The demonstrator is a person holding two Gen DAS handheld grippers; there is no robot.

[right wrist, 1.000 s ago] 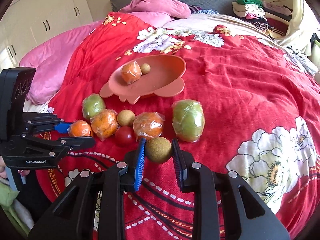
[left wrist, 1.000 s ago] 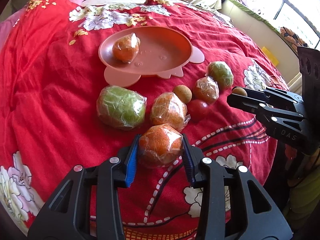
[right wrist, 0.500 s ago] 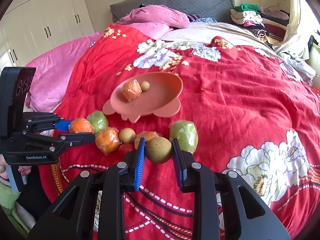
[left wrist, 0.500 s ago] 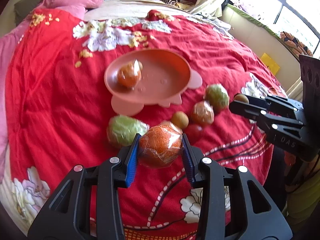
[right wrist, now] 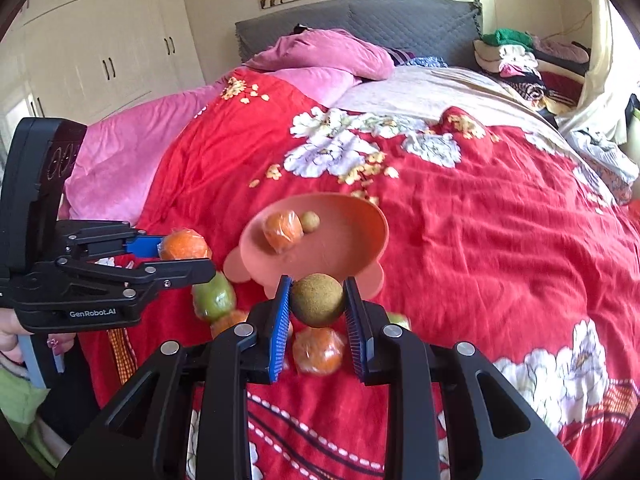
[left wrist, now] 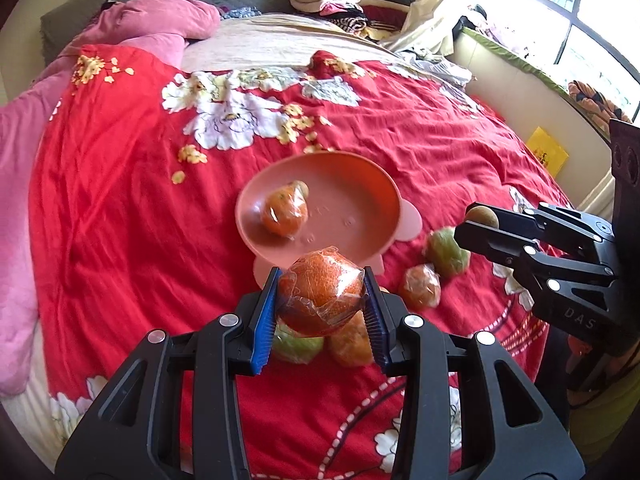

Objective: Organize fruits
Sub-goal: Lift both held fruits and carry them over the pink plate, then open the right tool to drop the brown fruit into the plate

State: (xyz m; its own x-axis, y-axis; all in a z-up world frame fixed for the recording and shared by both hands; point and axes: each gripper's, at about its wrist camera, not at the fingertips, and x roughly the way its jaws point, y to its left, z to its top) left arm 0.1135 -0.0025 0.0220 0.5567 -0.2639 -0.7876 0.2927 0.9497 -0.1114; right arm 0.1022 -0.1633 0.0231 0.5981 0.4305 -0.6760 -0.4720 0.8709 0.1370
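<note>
Two fisheye views look forward and downward along each gripper's fingers, close above a red floral bedspread point(left wrist: 120, 200). Both share the pink plate point(left wrist: 360, 184) at frame centre. Each shows the other gripper: right gripper point(left wrist: 476, 220) at right edge, left gripper point(right wrist: 180, 252) at left edge.

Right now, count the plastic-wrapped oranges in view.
4: one orange in the pink plate, a held orange in the left tongs, a right orange on the red quilt, a near orange partly behind the tongs. More may be hidden.

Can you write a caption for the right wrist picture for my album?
Right gripper pinches a brown fruit above the pink plate; left gripper holds a wrapped orange.
</note>
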